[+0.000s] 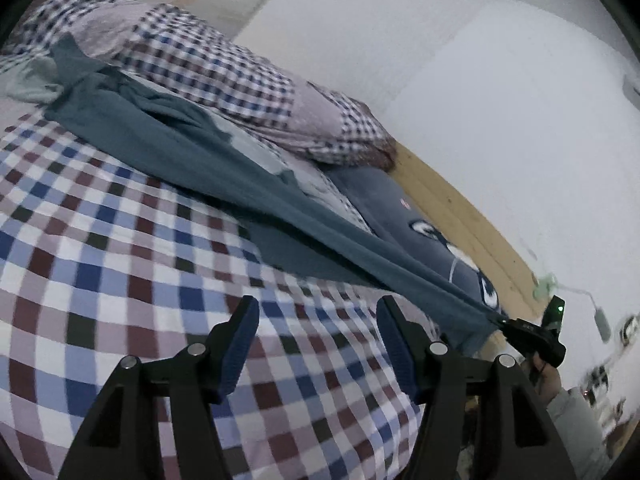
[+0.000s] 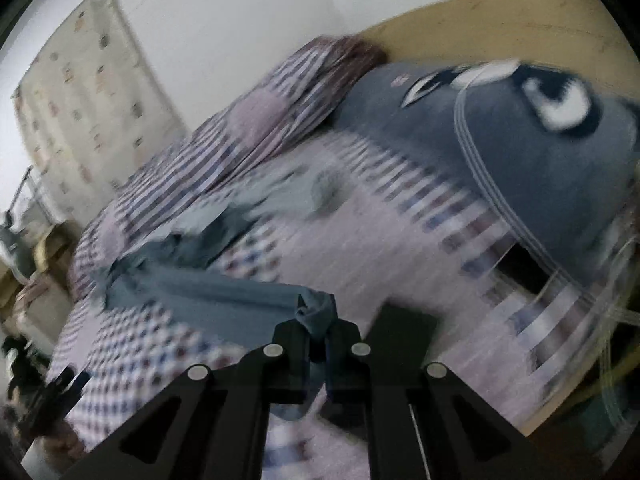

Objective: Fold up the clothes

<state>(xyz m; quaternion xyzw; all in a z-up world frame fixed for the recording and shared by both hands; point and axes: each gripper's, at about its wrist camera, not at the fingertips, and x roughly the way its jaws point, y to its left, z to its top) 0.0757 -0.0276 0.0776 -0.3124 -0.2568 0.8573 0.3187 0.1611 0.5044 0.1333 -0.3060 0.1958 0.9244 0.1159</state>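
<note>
A teal garment (image 1: 208, 160) lies stretched in a long taut band across the checked bed. In the left wrist view my left gripper (image 1: 318, 302) hovers open over the bedspread, nothing between its blue pads (image 1: 240, 344), with the garment beyond its fingertips. The garment's near end is pinched in my right gripper (image 1: 502, 322) at the right, held by a hand (image 1: 554, 384). In the blurred right wrist view my right gripper (image 2: 318, 326) is shut on a bunched teal corner (image 2: 316, 312), and the cloth (image 2: 200, 288) runs away to the left.
The checked bedspread (image 1: 100, 260) covers the bed. A checked quilt or pillow (image 1: 224, 68) lies along the far side, beside a grey-blue cushion (image 2: 460, 152) with cartoon eyes. A wooden headboard (image 1: 460, 208) and a white wall (image 1: 460, 80) stand behind.
</note>
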